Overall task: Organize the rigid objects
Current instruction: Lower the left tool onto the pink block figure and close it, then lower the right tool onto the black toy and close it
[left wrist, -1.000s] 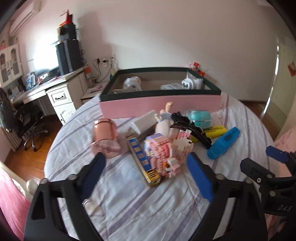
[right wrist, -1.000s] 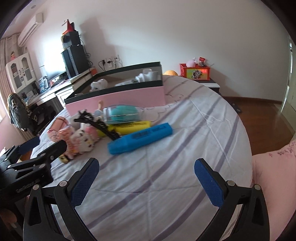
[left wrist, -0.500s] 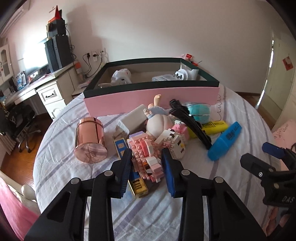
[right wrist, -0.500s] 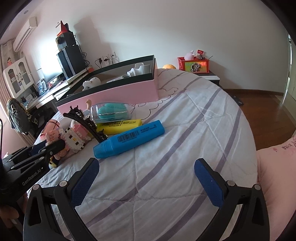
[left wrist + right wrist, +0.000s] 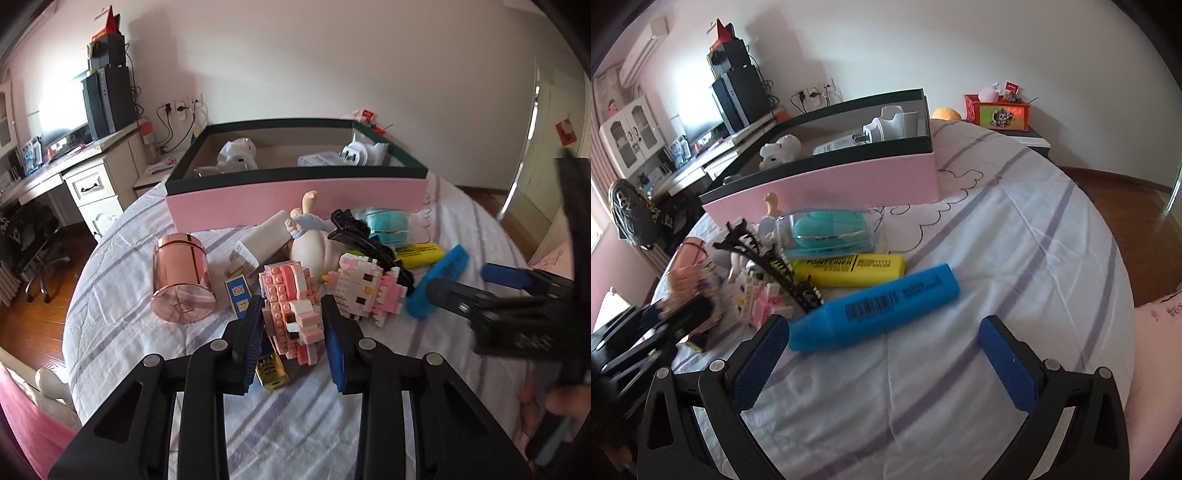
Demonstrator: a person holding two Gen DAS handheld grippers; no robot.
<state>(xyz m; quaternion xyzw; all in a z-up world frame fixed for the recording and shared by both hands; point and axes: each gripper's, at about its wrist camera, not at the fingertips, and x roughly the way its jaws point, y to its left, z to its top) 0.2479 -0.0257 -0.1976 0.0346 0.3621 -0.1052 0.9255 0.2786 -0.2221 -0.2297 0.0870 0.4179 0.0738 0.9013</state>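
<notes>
Left gripper (image 5: 293, 332) clamps my pink brick figure (image 5: 291, 306), pads (image 5: 255, 336) on both flanks. Right gripper (image 5: 882, 362) gapes behind blue marker (image 5: 875, 306). Pick step; next I'd lift toward box (image 5: 295, 199) ahead.

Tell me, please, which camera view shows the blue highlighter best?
The right wrist view: the blue highlighter lies whole and near, its barcode readable, just ahead of the open right gripper. In the left wrist view, the right gripper hides most of it; only part shows.
</notes>
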